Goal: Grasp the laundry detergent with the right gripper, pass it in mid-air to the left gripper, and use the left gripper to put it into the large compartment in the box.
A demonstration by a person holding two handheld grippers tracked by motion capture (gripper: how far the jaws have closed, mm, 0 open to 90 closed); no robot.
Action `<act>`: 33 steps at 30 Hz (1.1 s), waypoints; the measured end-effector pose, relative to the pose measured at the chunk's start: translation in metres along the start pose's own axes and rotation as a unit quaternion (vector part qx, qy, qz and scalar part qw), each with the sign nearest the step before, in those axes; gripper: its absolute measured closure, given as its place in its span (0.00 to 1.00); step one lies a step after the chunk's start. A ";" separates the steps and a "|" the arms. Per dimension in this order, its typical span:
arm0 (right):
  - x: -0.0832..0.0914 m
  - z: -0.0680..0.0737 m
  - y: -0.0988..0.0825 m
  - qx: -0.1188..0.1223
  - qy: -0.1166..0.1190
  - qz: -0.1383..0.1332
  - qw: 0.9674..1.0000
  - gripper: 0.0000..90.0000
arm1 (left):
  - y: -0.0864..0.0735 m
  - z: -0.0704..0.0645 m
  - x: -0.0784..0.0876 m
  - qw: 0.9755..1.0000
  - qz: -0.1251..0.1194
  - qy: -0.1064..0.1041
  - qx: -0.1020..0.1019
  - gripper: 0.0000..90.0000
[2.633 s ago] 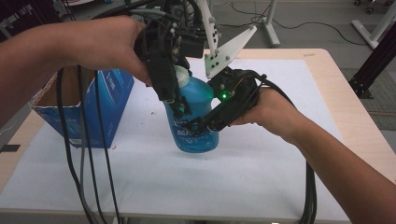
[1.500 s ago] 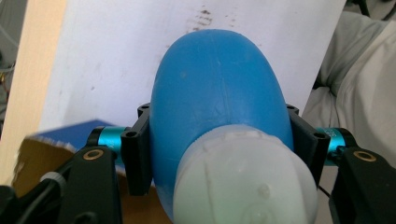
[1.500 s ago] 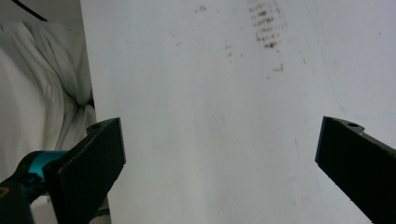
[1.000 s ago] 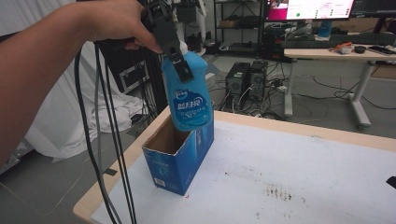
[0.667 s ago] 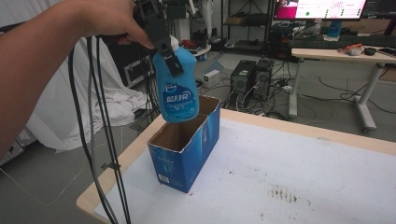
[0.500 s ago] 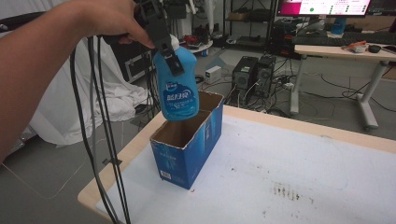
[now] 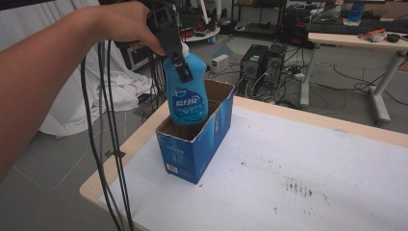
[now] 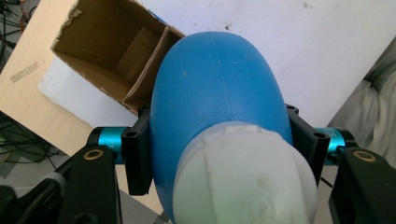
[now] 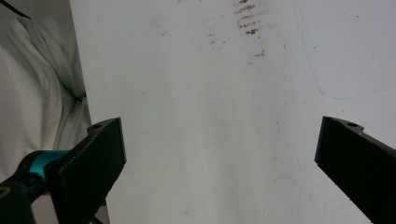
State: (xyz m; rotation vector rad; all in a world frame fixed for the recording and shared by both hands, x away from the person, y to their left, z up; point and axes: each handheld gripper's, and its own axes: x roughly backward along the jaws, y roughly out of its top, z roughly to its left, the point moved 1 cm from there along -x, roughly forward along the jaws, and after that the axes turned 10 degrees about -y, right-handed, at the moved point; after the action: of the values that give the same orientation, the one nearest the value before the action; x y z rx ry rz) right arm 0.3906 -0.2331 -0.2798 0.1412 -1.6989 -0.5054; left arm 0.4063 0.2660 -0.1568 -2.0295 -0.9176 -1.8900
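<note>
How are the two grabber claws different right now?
The left gripper is shut on the blue bottle, while the right gripper is wide open with nothing in it. The left one hangs over the blue cardboard box; the right one faces bare white tabletop. Both have black jaws.

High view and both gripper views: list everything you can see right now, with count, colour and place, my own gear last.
Bottle: one, blue with a white cap, held upright, its base dipping into the box's open top.
Box: one, blue cardboard, brown inside, top flaps open, near the table's left corner.
Table: one, white top with wood edge and brownish stains.
Background: desks, computer towers, white cloth on the floor.
Cables: several, black, hanging from the left gripper.
Left gripper: black fingers clamped on the bottle's upper body.
Right gripper: black fingers wide apart over the white tabletop, holding nothing.
</note>
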 end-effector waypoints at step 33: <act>-0.015 0.004 -0.019 -0.018 0.012 0.002 1.000 0.01 | -0.023 0.027 -0.125 0.998 0.055 -0.015 -0.001 0.42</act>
State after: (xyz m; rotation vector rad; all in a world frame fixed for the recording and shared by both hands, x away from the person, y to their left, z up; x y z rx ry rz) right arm 0.3862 -0.2439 -0.3019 0.1172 -1.6646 -0.5296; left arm 0.4184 0.2626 -0.2859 -2.0703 -0.7943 -1.8071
